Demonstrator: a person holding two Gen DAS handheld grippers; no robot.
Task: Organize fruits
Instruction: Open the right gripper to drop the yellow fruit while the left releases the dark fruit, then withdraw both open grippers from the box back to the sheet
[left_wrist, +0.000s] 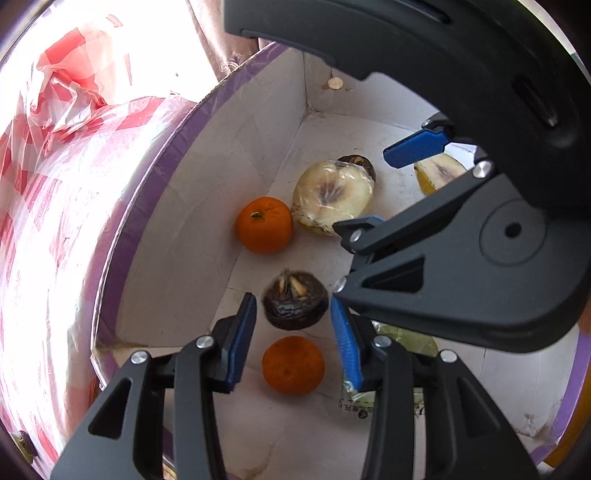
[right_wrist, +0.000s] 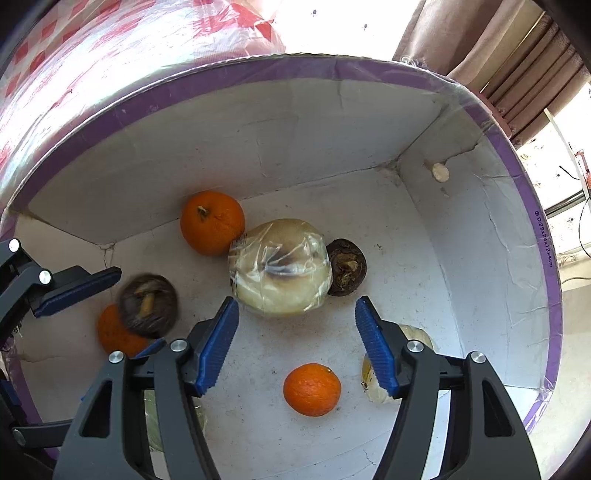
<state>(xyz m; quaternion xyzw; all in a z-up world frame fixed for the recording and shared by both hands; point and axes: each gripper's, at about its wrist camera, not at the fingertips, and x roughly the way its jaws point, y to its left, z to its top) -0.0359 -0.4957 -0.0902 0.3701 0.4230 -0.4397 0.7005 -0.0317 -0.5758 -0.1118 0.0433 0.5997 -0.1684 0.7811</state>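
Note:
A white box with a purple rim (left_wrist: 173, 147) (right_wrist: 295, 68) holds the fruit. My left gripper (left_wrist: 293, 332) is open inside it; a dark brown fruit (left_wrist: 295, 301) (right_wrist: 148, 304), blurred, sits free between its blue pads, above an orange (left_wrist: 293, 364) (right_wrist: 114, 334). My right gripper (right_wrist: 295, 345) (left_wrist: 384, 188) is open and empty above the box floor. Before it lie a cling-wrapped pale half fruit (right_wrist: 281, 266) (left_wrist: 332, 195), a second dark fruit (right_wrist: 346, 266) (left_wrist: 358, 162), a stemmed orange (right_wrist: 212, 222) (left_wrist: 264, 224) and a small orange (right_wrist: 312, 384).
A red-and-white checked plastic sheet (left_wrist: 55, 155) (right_wrist: 110, 48) lies outside the box. Another wrapped pale fruit (right_wrist: 373, 384) (left_wrist: 439, 171) sits by the right fingers. Something green and wrapped (left_wrist: 406, 339) lies under the left gripper. Curtains (right_wrist: 498, 55) hang behind.

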